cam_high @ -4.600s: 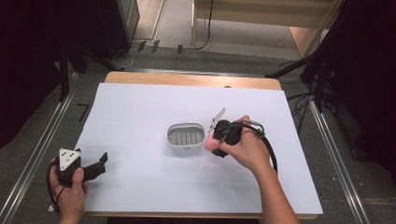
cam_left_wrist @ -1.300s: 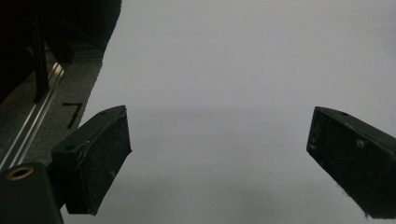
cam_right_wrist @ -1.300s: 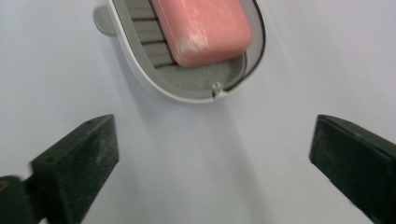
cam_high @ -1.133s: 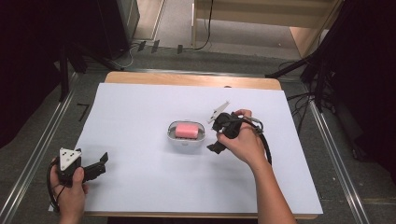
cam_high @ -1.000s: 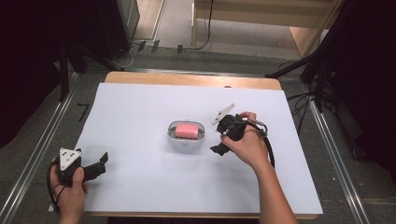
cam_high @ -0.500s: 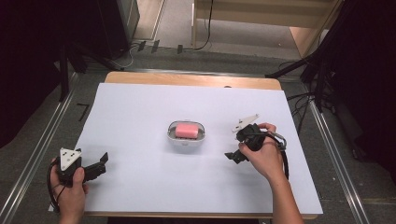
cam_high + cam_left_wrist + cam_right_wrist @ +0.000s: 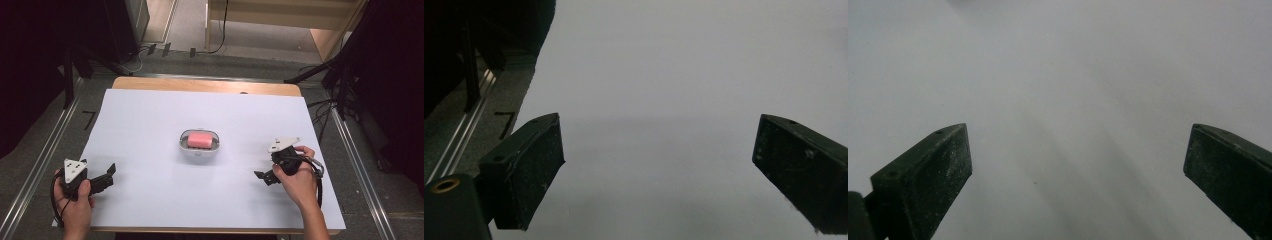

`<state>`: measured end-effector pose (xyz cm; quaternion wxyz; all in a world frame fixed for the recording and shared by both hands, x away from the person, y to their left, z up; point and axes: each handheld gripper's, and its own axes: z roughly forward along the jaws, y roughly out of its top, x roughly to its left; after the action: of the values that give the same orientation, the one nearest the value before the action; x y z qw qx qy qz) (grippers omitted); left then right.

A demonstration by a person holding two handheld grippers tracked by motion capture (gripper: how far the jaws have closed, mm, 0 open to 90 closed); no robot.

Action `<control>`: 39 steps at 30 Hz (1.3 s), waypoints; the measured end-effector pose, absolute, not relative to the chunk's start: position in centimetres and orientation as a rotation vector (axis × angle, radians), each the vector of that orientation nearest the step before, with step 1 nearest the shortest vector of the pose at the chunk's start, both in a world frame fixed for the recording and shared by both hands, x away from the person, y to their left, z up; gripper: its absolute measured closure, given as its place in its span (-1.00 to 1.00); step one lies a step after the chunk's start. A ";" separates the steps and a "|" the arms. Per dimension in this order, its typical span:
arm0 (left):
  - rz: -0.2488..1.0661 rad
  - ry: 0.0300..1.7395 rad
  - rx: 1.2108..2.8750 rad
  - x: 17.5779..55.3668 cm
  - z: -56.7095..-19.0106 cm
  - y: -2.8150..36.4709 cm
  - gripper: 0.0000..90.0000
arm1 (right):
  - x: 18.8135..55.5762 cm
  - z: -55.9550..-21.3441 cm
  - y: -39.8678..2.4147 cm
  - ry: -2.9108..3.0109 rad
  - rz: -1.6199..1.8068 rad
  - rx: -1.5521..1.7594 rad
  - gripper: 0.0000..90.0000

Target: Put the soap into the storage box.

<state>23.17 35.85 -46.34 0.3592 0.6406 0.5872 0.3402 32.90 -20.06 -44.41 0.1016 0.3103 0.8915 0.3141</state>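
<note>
Your right gripper (image 7: 264,176) had drawn back from the dish (image 7: 200,151) to the near right of the table (image 7: 150,115), jaws apart and empty; your left gripper (image 7: 102,176) lay near left, jaws apart; farther off, the pink soap (image 7: 199,139) sat in the dish at the centre, so the placing looked done.

There was one pink soap bar (image 7: 200,139), and it lay in one small grey dish (image 7: 199,151). One white sheet (image 7: 150,125) covered one wooden table (image 7: 150,83). Two grippers were held, left (image 7: 102,176) and right (image 7: 265,176).
</note>
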 end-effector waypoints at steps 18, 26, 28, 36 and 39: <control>0.879 1.514 1.655 23.1 -46.3 35.8 -0.85 | 29.0 -47.0 -25.1 2.487 1.049 1.041 -1.00; 0.878 1.515 1.652 23.2 -46.3 35.8 -0.85 | 27.1 -47.6 -28.2 2.392 1.170 1.119 -1.00; 0.878 1.515 1.653 23.2 -46.3 35.8 -0.85 | 26.6 -47.7 -29.0 2.367 1.197 1.138 -1.00; 0.876 1.514 1.654 23.2 -46.3 35.8 -0.85 | 25.2 -47.9 -31.5 2.263 1.283 1.185 -1.00; 0.874 1.514 1.655 23.2 -46.3 35.8 -0.85 | 24.8 -48.3 -32.4 2.215 1.334 1.215 -1.00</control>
<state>23.19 35.84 -46.34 0.3589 0.6417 0.5869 0.3390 24.82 -32.40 -48.25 0.1419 0.4209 0.7674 0.4623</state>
